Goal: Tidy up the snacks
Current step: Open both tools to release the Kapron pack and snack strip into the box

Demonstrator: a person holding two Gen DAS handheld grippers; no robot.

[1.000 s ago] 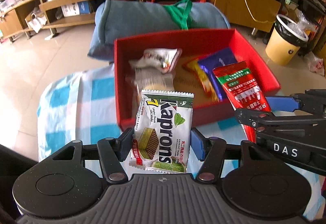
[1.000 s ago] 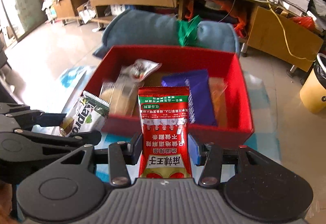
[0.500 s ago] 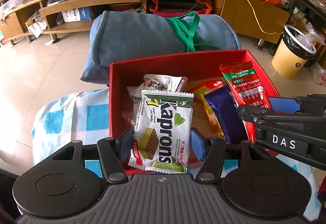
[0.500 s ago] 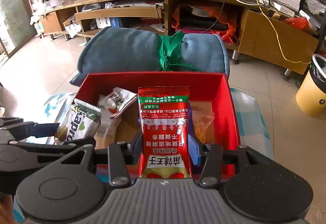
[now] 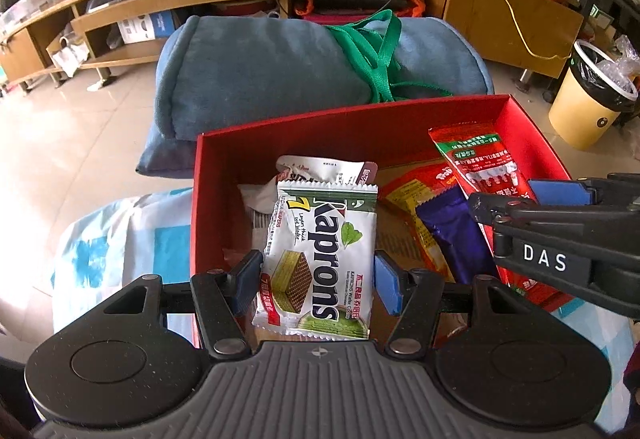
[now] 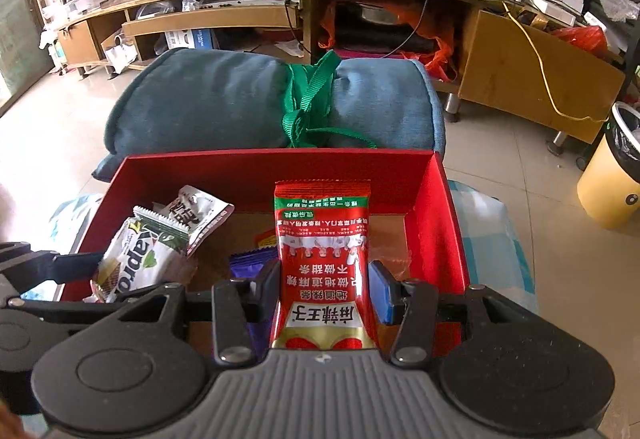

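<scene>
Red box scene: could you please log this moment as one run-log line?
left gripper: shut on Kaprons wafer pack | right gripper: shut on red sachet | both over red box

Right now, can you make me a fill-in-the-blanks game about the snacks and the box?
1. The left tool grips a white Kaprons ____ packet.
2. The right tool grips a long ____ plastic sachet.
3. Both snacks hang over an open red ____ box.
4. A rolled blue cushion is tied with a ____ strap.

Missing words: wafer; red; cardboard; green
</scene>
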